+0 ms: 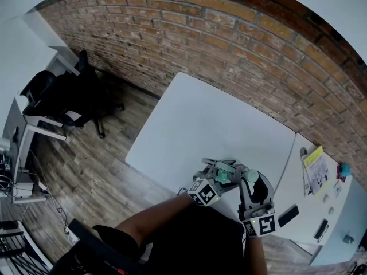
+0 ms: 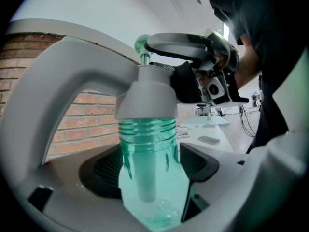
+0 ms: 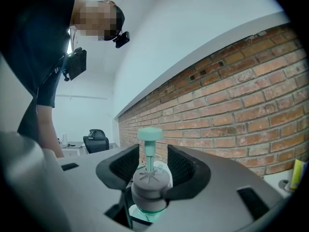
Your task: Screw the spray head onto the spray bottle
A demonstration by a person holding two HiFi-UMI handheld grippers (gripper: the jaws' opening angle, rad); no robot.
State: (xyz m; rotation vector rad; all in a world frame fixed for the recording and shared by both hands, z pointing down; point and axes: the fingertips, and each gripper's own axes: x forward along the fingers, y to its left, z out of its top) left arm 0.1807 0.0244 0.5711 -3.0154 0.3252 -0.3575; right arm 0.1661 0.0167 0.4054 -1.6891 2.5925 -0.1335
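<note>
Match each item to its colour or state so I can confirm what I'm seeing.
Items:
1. spray bottle
2. spray head
3. table
4. office chair

Colour or state:
A. black
B. white
C. grey, sitting on the bottle's neck
D. see-through teal, clamped in the left hand-held gripper

Pairs: 1-D, 2-C, 3-B, 4-A

Bright, even indoor light, with fisheye-warped edges and dark vignetted corners.
</note>
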